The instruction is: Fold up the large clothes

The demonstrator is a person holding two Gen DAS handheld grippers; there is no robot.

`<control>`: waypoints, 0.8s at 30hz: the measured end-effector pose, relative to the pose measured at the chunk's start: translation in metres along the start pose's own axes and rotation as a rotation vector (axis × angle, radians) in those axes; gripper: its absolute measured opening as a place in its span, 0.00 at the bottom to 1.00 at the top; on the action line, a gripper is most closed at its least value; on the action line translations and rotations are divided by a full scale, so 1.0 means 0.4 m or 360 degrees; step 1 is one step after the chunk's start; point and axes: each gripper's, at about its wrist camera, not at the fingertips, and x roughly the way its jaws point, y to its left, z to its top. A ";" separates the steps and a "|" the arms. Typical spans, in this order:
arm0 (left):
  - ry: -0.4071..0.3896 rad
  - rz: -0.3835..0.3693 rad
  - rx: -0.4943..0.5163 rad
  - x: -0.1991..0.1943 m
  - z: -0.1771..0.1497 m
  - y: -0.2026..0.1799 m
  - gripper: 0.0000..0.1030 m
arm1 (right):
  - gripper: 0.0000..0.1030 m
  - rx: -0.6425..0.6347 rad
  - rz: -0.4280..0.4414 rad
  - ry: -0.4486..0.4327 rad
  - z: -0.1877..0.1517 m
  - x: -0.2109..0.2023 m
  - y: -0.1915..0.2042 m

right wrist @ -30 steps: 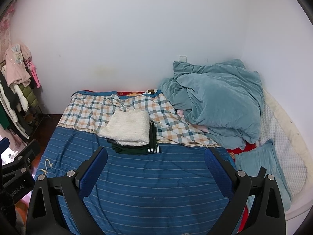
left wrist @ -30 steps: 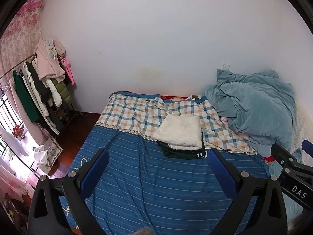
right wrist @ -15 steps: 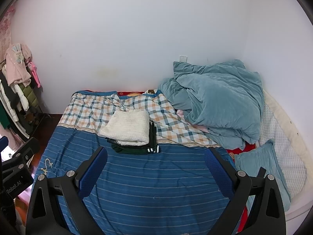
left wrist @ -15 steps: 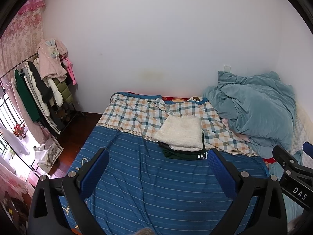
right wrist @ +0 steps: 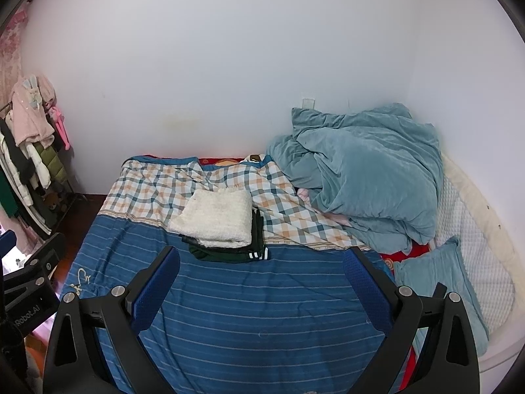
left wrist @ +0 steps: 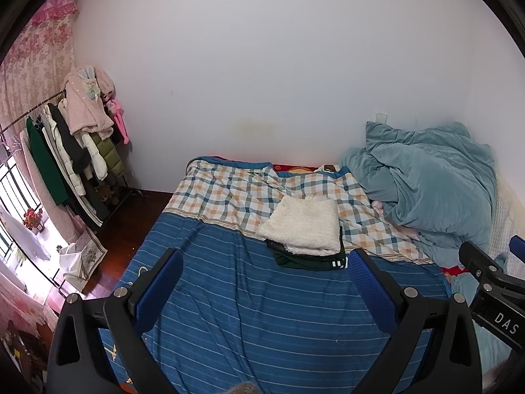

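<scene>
left gripper wide | right gripper wide | labels: "DAS", "Robot.AI"

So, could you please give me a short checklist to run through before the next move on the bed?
1. Left claw open and empty: ok.
2. Right claw open and empty: ok.
3. Cream folded garment sits squarely on the dark green garment: ok.
4. Blue striped sheet in front of the stack is bare for folding: ok.
5. Next large garment to fold identified: cannot tell; only the heaped teal duvet lies loose.
</scene>
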 end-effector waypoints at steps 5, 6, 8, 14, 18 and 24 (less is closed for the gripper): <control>-0.0009 0.0003 -0.0003 -0.005 0.008 -0.005 1.00 | 0.98 0.0003 0.0000 -0.0007 -0.003 -0.010 0.001; -0.0007 0.0004 -0.0003 -0.005 0.008 -0.005 1.00 | 0.98 0.0003 0.0000 -0.0008 -0.003 -0.013 0.003; -0.0009 0.0002 -0.0003 -0.006 0.007 -0.005 1.00 | 0.98 0.0006 0.0000 -0.0010 -0.004 -0.015 0.003; -0.0010 0.0006 -0.0004 -0.006 0.006 -0.005 1.00 | 0.98 0.0009 0.0002 -0.0016 -0.006 -0.022 0.004; -0.0012 0.0008 -0.0004 -0.006 0.005 -0.006 1.00 | 0.98 0.0012 0.0001 -0.0018 -0.007 -0.027 0.006; -0.0014 0.0000 -0.0008 -0.011 0.009 -0.009 1.00 | 0.98 0.0012 -0.0001 -0.0013 -0.007 -0.033 0.008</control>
